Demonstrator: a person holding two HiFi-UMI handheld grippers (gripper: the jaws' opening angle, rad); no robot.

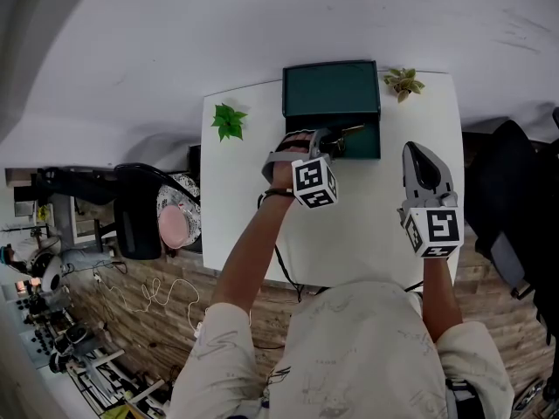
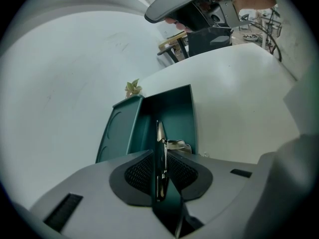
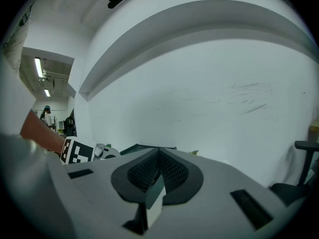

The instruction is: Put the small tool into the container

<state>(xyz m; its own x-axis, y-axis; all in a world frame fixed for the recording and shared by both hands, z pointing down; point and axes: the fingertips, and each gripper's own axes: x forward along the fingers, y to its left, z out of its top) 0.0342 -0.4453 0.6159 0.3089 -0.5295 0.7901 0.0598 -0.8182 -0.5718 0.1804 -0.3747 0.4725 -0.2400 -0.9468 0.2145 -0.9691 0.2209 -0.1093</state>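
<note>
A dark green container (image 1: 332, 90) stands open at the table's far edge, its lid raised behind it. My left gripper (image 1: 336, 140) reaches over its front rim. In the left gripper view the small metal tool (image 2: 160, 153) stands upright between the jaws of the left gripper (image 2: 162, 158), over the container's inside (image 2: 172, 113). A thin gap shows beside the tool, so the pads are not pressing it. The tool (image 1: 349, 132) pokes out over the box. My right gripper (image 1: 417, 154) hovers shut and empty over the table's right side, and its pads meet in its own view (image 3: 158, 153).
The white table (image 1: 367, 225) carries a green leaf sprig (image 1: 229, 120) at the back left and a small plant (image 1: 403, 82) at the back right, beside the container. A white wall lies beyond. A dark chair (image 1: 515, 199) stands to the right.
</note>
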